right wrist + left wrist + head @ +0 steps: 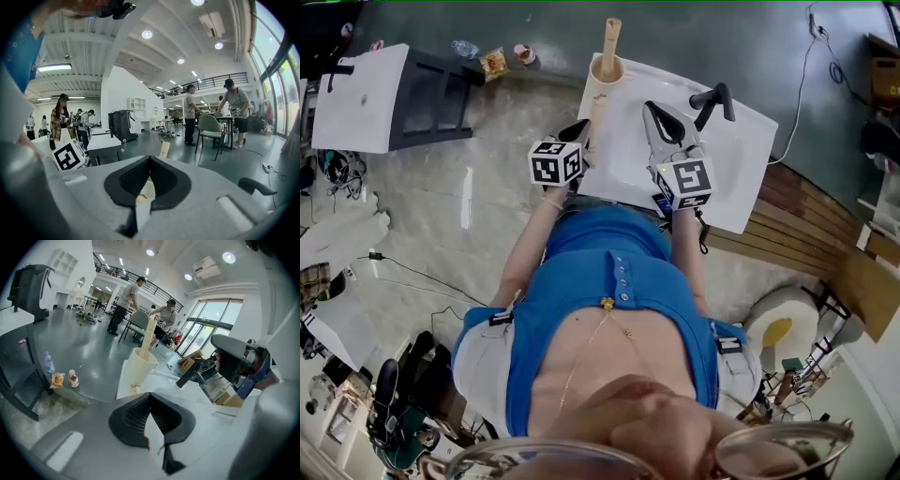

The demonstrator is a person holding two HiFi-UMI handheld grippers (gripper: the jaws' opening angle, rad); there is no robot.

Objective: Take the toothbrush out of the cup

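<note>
1. Two grippers are held over the near part of a white table (741, 141); the left gripper (150, 397) has its jaws closed tip to tip with nothing between them.
2. Its own view shows the right gripper (149, 160) the same, jaws pressed together and empty; it sits over the middle of the table, to the right of the left one, the two near each other but apart.
3. At the table's far left corner stands a cream cup (607, 69), upright; neither gripper touches it; it lies beyond the left gripper's closed tips.
4. A pale toothbrush (610, 35) stands in the cup, handle rising well above the rim and leaning slightly; only its upper end shows over the right gripper's jaws in the right gripper view.
5. On the table just right of the right gripper lies a black curved handle (717, 97).
6. On the grey floor beyond the table's far left edge are a snack packet (494, 63) and a small bottle (523, 53), side by side.
7. To the far left stands a second white table (356, 94) on a dark frame; several people stand around a chair (209, 127) in the hall beyond.
</note>
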